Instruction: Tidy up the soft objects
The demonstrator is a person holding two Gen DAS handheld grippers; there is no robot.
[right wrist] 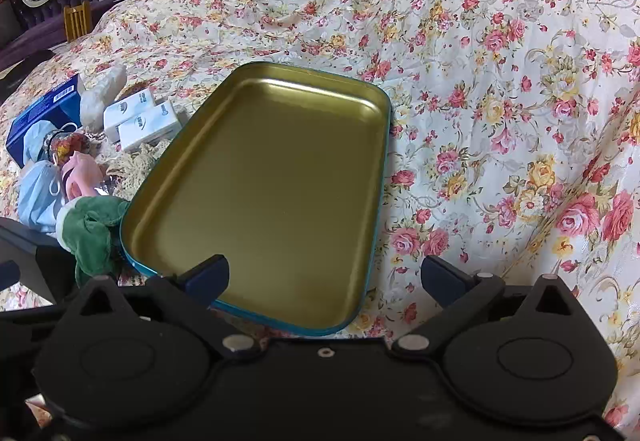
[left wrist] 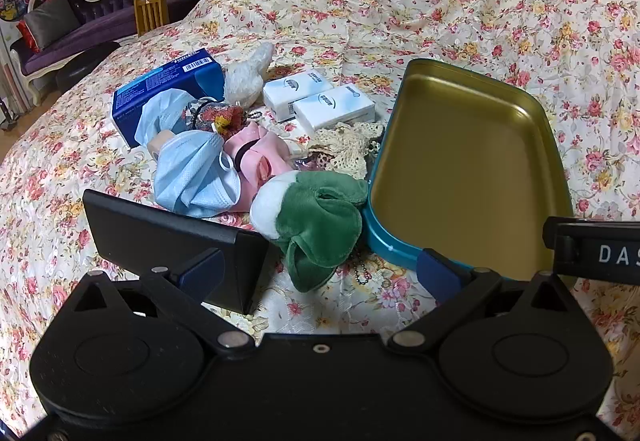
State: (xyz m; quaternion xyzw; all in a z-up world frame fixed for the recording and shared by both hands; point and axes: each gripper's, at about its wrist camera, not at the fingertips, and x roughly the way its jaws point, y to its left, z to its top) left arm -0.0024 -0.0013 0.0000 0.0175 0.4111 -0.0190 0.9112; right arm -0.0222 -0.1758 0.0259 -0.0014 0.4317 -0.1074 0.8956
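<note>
a bed under a floral bedspread fills both views. on it lies a tin tray with a gold inside and teal rim, nothing in it. to the tray's left sits the heap of soft things: a blue box at the far left, two light blue face masks in front of it, a green and white plush toy touching the tray's near left rim, a pink soft toy behind the plush, a white fluffy toy beside the box, two white tissue packs side by side, and a cream lace piece against the tray's left edge. the left gripper hangs above the plush, fingers spread wide, grasping nothing. the right gripper hangs over the tray's near end, fingers likewise released and empty.
</note>
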